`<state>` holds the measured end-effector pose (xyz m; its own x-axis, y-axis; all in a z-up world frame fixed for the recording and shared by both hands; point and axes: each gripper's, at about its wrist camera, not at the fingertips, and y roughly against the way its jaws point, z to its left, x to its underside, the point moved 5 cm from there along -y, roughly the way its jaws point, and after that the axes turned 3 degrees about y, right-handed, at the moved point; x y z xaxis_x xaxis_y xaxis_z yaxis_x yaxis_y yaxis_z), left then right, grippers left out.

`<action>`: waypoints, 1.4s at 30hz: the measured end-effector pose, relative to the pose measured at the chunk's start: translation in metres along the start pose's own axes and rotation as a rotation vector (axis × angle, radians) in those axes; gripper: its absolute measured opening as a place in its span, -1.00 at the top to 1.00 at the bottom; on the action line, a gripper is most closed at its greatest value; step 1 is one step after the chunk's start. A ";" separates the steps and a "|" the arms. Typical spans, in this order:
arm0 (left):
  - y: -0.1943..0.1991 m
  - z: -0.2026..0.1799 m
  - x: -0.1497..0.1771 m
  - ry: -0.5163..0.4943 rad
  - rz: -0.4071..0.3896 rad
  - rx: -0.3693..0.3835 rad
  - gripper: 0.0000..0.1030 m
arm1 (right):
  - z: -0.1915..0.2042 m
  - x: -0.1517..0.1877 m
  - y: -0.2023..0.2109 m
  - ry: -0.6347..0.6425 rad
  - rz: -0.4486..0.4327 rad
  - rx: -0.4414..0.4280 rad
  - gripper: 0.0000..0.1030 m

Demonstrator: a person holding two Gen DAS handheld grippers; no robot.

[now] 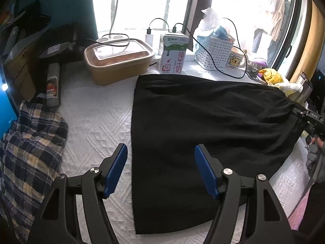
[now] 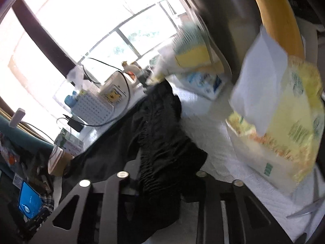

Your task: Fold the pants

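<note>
While the left tool [image 1: 160, 168] hovers spread, the right tool [image 2: 160, 185] pinches the black pants' [image 1: 203, 122] waistband.

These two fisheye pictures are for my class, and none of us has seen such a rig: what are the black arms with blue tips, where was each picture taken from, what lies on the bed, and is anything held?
No robot here: a person carries a hand-held two-finger tool in each hand, each with a camera looking along its fingers.

The left wrist view shows the left tool, its blue pads wide apart over the white bedcover, holding nothing. Black pants lie spread flat. Beside them are a plaid garment, a lidded brown box, a milk carton, a white basket and a mug.

At that picture's right edge the right tool reaches the gathered waistband. The blurred right wrist view shows the right tool with the waistband bunched between its fingers, apparently gripped.
</note>
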<state>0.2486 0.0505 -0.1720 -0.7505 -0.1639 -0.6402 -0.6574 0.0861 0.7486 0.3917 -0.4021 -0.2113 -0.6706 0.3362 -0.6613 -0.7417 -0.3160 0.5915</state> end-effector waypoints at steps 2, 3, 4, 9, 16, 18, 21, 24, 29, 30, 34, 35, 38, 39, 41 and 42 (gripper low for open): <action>0.001 0.005 0.000 0.012 -0.007 0.005 -0.34 | 0.017 -0.008 0.008 0.041 -0.021 -0.006 0.62; 0.003 0.008 0.000 0.017 -0.011 0.009 -0.34 | 0.023 -0.010 0.012 0.060 -0.029 -0.010 0.62; 0.004 0.010 0.000 0.021 -0.015 0.014 -0.34 | 0.033 -0.012 0.014 0.081 -0.036 -0.015 0.62; 0.010 0.021 0.004 0.037 -0.030 0.033 -0.34 | 0.084 -0.016 0.014 0.187 -0.048 -0.045 0.65; 0.019 0.045 0.010 0.075 -0.049 0.053 -0.34 | 0.158 -0.005 -0.004 0.316 -0.017 -0.093 0.67; 0.021 0.052 0.011 0.081 -0.054 0.060 -0.34 | 0.182 0.006 -0.014 0.355 0.001 -0.106 0.67; 0.024 0.062 0.013 0.082 -0.062 0.058 -0.34 | 0.215 0.029 -0.034 0.418 0.044 -0.120 0.67; 0.029 0.072 0.014 0.073 -0.078 0.034 -0.34 | 0.249 0.058 -0.057 0.485 0.095 -0.115 0.67; 0.038 0.093 0.015 0.088 -0.101 0.021 -0.34 | 0.299 0.112 -0.088 0.601 0.182 -0.134 0.67; 0.040 0.098 0.016 0.089 -0.104 0.015 -0.34 | 0.304 0.120 -0.089 0.621 0.193 -0.137 0.67; 0.046 0.115 0.019 0.108 -0.117 -0.001 -0.34 | 0.333 0.169 -0.101 0.749 0.245 -0.129 0.67; 0.047 0.120 0.019 0.116 -0.120 -0.008 -0.34 | 0.339 0.182 -0.105 0.776 0.269 -0.134 0.67; 0.049 0.133 0.022 0.143 -0.122 -0.019 -0.34 | 0.350 0.208 -0.112 0.814 0.321 -0.154 0.67; 0.049 0.137 0.023 0.152 -0.122 -0.024 -0.34 | 0.352 0.212 -0.113 0.828 0.329 -0.152 0.67; 0.050 0.142 0.024 0.161 -0.120 -0.031 -0.34 | 0.356 0.218 -0.114 0.845 0.326 -0.150 0.67; 0.050 0.144 0.025 0.165 -0.119 -0.033 -0.34 | 0.357 0.218 -0.112 0.845 0.324 -0.159 0.67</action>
<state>0.1875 0.1918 -0.1753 -0.6449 -0.3300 -0.6894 -0.7360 0.0249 0.6766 0.3252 0.0237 -0.2573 -0.5685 -0.5305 -0.6287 -0.4672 -0.4208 0.7776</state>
